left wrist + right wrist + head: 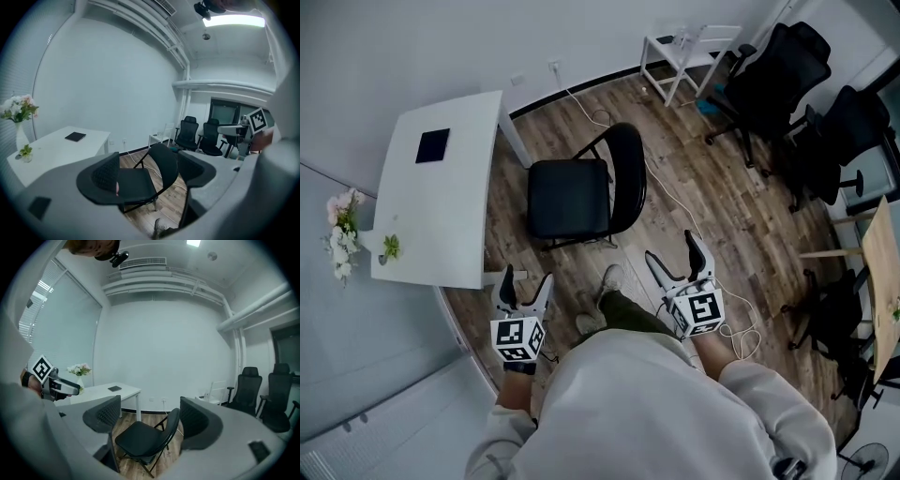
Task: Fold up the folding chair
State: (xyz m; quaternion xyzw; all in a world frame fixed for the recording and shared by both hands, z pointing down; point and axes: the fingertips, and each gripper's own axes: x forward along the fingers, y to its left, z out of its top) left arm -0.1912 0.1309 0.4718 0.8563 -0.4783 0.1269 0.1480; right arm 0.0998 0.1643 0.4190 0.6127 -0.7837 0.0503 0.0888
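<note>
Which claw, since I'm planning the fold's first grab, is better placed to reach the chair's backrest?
Right, probably. The open, empty right claw is nearer the backrest; the left claw is nearer the seat and table.

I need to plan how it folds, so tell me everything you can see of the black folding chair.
The folding chair stands unfolded and upright on the wooden floor, beside the white table. It has a black padded-looking seat, a rounded black backrest and a thin black tubular frame, seemingly metal, with crossed legs. Its seat faces the table. Only the floor visibly touches it.
</note>
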